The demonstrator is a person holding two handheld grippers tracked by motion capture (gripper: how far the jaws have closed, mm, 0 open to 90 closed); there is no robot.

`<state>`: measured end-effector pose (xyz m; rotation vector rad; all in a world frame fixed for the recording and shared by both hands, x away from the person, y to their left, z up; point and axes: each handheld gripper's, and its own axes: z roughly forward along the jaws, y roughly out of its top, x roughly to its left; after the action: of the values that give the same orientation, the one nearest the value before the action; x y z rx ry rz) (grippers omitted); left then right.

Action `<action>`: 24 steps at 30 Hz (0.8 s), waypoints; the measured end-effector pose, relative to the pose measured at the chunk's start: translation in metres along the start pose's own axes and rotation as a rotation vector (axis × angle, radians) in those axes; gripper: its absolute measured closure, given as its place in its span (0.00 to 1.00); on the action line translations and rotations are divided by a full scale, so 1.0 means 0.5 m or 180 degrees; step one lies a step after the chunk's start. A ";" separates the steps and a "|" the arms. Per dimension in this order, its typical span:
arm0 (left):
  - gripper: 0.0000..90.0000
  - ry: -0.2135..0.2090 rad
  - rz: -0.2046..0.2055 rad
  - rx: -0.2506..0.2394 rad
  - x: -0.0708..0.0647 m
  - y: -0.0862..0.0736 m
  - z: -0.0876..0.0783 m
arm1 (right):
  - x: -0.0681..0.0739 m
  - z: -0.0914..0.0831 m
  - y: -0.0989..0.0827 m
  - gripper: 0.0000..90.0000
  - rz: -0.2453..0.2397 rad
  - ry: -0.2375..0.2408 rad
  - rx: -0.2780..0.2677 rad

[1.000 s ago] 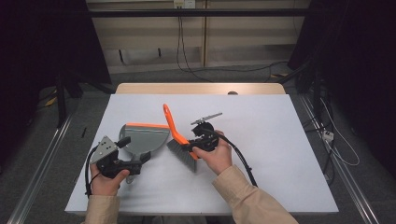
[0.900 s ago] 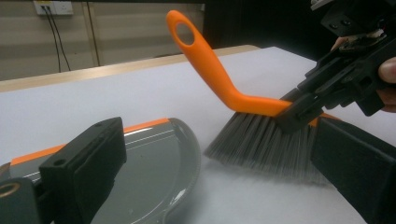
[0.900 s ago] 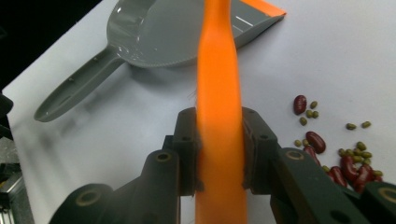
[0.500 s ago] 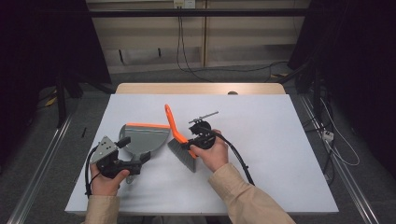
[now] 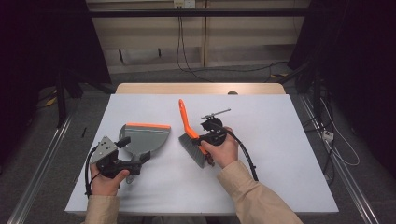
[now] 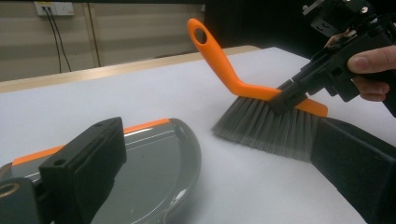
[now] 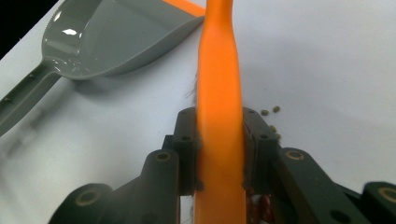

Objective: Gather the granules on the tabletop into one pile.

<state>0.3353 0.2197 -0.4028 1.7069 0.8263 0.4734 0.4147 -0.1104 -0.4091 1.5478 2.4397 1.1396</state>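
Note:
A grey dustpan (image 5: 145, 138) with an orange lip lies left of centre on the white table (image 5: 280, 154). My left gripper (image 5: 134, 151) is open at its near rounded end, and in the left gripper view the pan (image 6: 154, 158) lies between the wide-apart jaws (image 6: 219, 154). My right gripper (image 5: 201, 140) is shut on the orange back of a hand brush (image 5: 187, 122). Its grey bristles (image 6: 266, 126) rest on the table just right of the pan, and its handle points up and away. The right gripper view shows the jaws (image 7: 219, 135) clamped on the orange plastic.
A few small greenish crumbs (image 7: 271, 111) lie on the table right of the brush. The dustpan's grey handle (image 7: 23, 100) runs toward the near left. A wooden strip (image 5: 196, 88) edges the table's far side, with dark floor and cables beyond.
The right gripper has carried the brush a little to the right, away from the dustpan, with its handle standing more upright. The left gripper and the dustpan have stayed put.

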 end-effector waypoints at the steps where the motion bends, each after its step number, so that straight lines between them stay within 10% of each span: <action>1: 0.04 -0.0003 0.0008 0.0001 0.000 0.000 0.000 | -0.004 -0.003 -0.001 0.79 0.0023 -0.0017 0.0000; 12: 0.04 -0.0010 0.0013 0.0017 -0.002 -0.001 0.004 | -0.038 -0.029 -0.010 0.79 0.0094 -0.0113 -0.0035; 24: 0.04 -0.0021 0.0025 0.0038 -0.002 -0.002 0.007 | -0.043 -0.074 0.000 0.79 0.0127 0.0127 -0.0193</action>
<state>0.3370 0.2169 -0.4047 1.7223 0.8194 0.4688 0.4111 -0.1482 -0.3895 1.5783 2.3852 1.2505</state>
